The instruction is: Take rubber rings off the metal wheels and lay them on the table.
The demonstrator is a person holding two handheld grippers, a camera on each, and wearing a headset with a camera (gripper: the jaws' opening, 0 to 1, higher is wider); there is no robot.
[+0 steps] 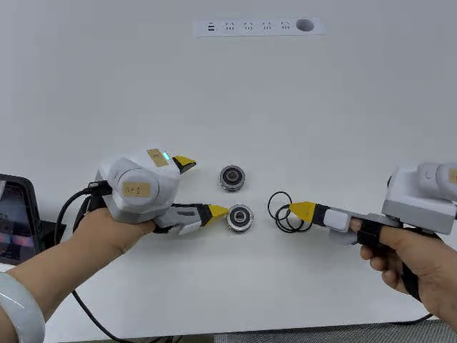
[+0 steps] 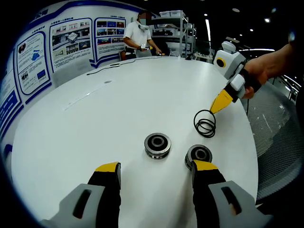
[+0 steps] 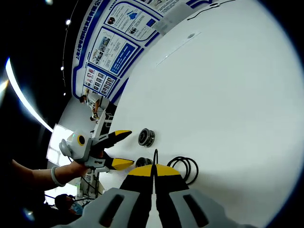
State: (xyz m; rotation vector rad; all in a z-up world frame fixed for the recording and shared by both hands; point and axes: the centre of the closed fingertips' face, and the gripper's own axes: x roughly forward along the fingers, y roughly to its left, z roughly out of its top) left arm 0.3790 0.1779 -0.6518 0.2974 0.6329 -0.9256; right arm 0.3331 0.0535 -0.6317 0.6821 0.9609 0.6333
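There are 2 metal wheels, a far wheel and a near wheel, and what looks like 3 rubber rings, though they overlap too much for a sure count. There are 2 grippers, the left gripper and the right gripper. Also 1 power strip, 1 dark screen and, in the left gripper view, 1 person standing far back.

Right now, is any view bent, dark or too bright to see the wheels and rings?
Head view: even light, soft shadows, wheels and rings sharp. Left gripper view: fisheye curves the table edge, hall behind dark. Right gripper view: rolled sideways, table washed bright, lamp streak at left.
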